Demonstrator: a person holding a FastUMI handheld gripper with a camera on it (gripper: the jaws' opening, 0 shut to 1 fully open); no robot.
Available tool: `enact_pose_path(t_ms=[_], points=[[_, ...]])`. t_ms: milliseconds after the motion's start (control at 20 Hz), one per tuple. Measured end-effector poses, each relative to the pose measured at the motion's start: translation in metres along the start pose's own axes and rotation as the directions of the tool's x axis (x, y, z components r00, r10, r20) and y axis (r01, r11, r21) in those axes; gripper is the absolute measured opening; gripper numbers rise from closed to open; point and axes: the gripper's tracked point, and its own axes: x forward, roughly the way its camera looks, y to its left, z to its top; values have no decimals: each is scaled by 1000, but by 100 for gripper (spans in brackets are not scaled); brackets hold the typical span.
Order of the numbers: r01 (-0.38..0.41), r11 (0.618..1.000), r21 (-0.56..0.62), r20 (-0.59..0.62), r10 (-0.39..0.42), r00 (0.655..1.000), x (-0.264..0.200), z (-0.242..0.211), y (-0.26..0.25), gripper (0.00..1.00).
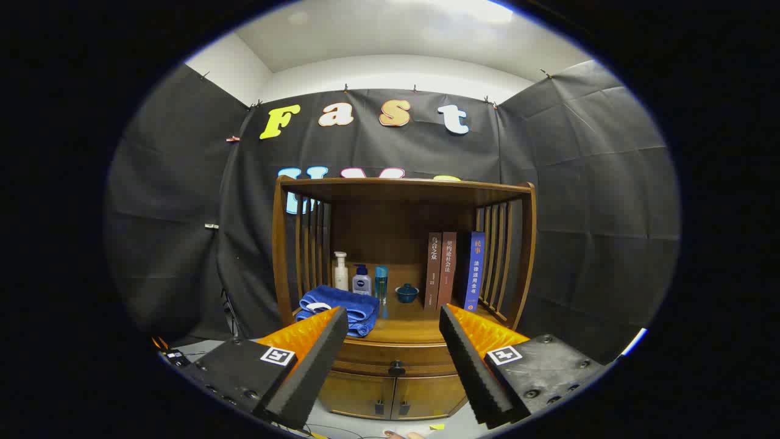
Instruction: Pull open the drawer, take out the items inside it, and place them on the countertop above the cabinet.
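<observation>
Claw (393, 341) is spread wide, nothing between its fingers, hanging well back from the cabinet (402, 244). The drawer (390, 355) is shut, its dark knob (397, 368) sitting between the fingertips but beyond them, just under the front edge of the countertop (408, 329); contents are hidden, so what's inside can't be told.

Risks from here: the knob is small and round, so fingers closing off-centre would likely slip off it w/o moving the drawer. Pulling at an angle could jam the drawer in its runners.

Countertop is already busy (blue towel (338, 308) at the front-left corner, bottles (361, 280) and a small bowl (406, 293) toward the back, books (454, 268) at the right), so items set down carelessly may knock the bottles over; bare front-centre looks safest.
</observation>
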Motion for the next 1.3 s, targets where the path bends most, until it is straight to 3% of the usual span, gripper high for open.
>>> enact_pose_path(t_ms=[1300], points=[[73, 997, 9, 15, -74, 997, 5, 7, -19, 99]])
